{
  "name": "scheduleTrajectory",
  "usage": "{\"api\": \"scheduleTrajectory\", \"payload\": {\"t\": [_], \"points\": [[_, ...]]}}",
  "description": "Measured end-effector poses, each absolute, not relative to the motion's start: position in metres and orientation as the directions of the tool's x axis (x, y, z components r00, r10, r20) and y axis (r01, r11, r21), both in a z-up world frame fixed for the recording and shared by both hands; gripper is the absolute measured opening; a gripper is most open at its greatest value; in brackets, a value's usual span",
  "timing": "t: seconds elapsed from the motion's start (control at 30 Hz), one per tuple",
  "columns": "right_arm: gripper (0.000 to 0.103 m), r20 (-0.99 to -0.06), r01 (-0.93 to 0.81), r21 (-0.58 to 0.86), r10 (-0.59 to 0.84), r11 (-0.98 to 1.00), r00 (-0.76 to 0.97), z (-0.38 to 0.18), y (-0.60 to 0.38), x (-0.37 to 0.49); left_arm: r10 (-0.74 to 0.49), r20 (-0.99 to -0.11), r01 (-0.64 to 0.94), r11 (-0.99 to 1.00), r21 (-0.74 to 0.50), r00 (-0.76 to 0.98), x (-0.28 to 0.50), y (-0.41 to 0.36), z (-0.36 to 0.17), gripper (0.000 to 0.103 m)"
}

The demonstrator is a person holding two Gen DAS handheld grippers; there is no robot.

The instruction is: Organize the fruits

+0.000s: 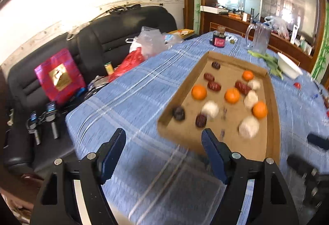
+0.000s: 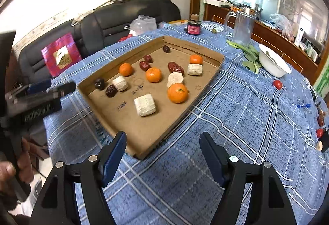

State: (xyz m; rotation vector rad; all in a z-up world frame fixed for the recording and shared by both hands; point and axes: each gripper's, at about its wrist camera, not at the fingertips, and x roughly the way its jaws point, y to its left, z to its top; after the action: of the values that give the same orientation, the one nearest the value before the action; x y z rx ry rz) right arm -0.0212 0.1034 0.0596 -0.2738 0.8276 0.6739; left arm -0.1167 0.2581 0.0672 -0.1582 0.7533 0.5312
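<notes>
Both your tools are empty with jaws spread wide: the left gripper (image 1: 164,143) hangs over bare tablecloth (image 1: 131,101) just short of the cardboard tray (image 2: 115,122), and the right gripper (image 2: 163,147) sits over the tray's near corner. The fruit lies mixed in the tray: four oranges, dark red dates, pale white chunks. Start with the orange (image 2: 177,92) nearest the tray's near corner. Come down from above, straddle its widest part, and keep clear of the white chunk (image 2: 145,105) beside it. Close gently; it will likely roll.
</notes>
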Motion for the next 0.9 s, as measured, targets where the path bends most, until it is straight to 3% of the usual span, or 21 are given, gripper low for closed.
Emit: {"api": "scheduleTrajectory", "payload": {"t": [0.4, 0.7, 0.9], "points": [[0.088, -0.69, -0.537, -0.016, 0.38, 0.843, 0.617, 0.071, 0.097, -0.054, 0.415, -0.636, -0.514, 0.857, 0.034, 0.65, -0.152, 0.251, 0.075, 0.097], [0.093, -0.628, -0.458, -0.016, 0.348, 0.889, 0.696, 0.079, 0.1, -0.068, 0.396, -0.586, -0.45, 0.891, 0.058, 0.707, -0.15, 0.247, 0.079, 0.098], [0.093, -0.637, -0.406, -0.018, 0.302, 0.914, 0.709, 0.077, 0.1, -0.07, 0.348, -0.61, -0.431, 0.902, 0.013, 0.712, -0.143, 0.254, 0.075, 0.098]]}}
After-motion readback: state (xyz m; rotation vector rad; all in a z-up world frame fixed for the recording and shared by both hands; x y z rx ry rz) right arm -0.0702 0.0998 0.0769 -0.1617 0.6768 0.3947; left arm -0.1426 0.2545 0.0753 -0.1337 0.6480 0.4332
